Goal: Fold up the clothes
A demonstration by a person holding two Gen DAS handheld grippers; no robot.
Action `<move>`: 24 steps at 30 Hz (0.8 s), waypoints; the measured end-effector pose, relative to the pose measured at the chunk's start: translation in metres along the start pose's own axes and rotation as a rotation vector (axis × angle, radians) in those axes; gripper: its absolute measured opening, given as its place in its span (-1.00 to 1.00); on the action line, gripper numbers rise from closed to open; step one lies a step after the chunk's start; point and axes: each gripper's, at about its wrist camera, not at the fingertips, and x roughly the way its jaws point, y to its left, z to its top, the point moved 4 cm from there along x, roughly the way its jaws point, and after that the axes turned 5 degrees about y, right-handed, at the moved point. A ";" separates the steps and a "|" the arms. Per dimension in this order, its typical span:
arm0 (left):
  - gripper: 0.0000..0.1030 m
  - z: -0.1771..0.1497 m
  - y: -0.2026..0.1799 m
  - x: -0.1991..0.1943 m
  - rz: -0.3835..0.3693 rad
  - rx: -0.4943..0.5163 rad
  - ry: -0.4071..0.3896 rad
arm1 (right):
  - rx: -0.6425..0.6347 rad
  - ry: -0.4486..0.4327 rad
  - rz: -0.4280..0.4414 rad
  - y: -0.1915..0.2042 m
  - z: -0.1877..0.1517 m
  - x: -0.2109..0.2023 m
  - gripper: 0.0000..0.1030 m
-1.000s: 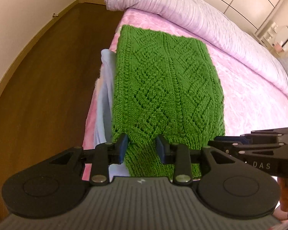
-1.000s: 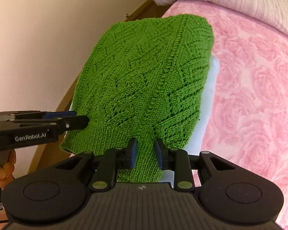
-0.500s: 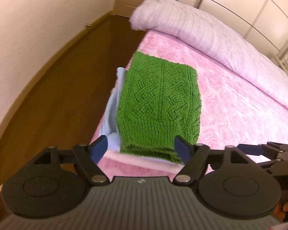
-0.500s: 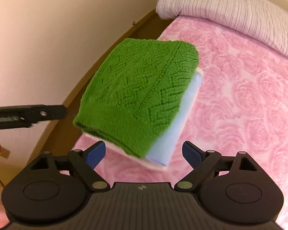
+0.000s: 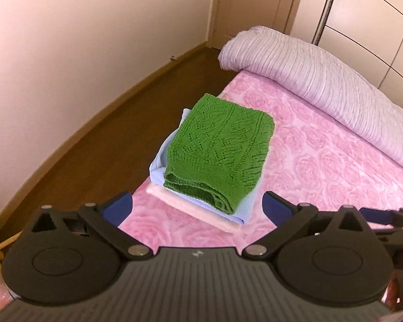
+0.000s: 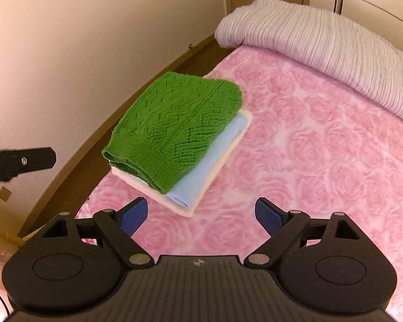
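A folded green knit sweater lies on top of a stack near the left edge of the bed. Under it are a folded light blue garment and a pale cream one. My left gripper hovers above and in front of the stack, its jaws opening wide with nothing between them. My right gripper is open and empty, also back from the stack. Each gripper shows at the edge of the other's view: the right gripper, the left gripper.
The bed has a pink rose-patterned cover. A rolled lilac duvet lies along its far side. Brown wooden floor runs between the bed and the cream wall. A door and wardrobe fronts stand behind.
Both grippers let go of the green sweater's near edge, opened wide, and pulled back and up. The sweater now rests folded on the stack.
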 end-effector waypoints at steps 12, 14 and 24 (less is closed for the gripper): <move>0.98 -0.053 -0.060 -0.054 0.139 -0.083 -0.097 | -0.140 -0.032 -0.006 -0.035 -0.017 -0.046 0.74; 0.98 -0.059 -0.068 -0.063 0.139 -0.114 -0.109 | -0.155 -0.027 0.017 -0.041 -0.022 -0.051 0.74; 0.98 -0.084 -0.108 -0.084 0.188 -0.197 -0.119 | -0.188 -0.045 0.080 -0.076 -0.040 -0.077 0.74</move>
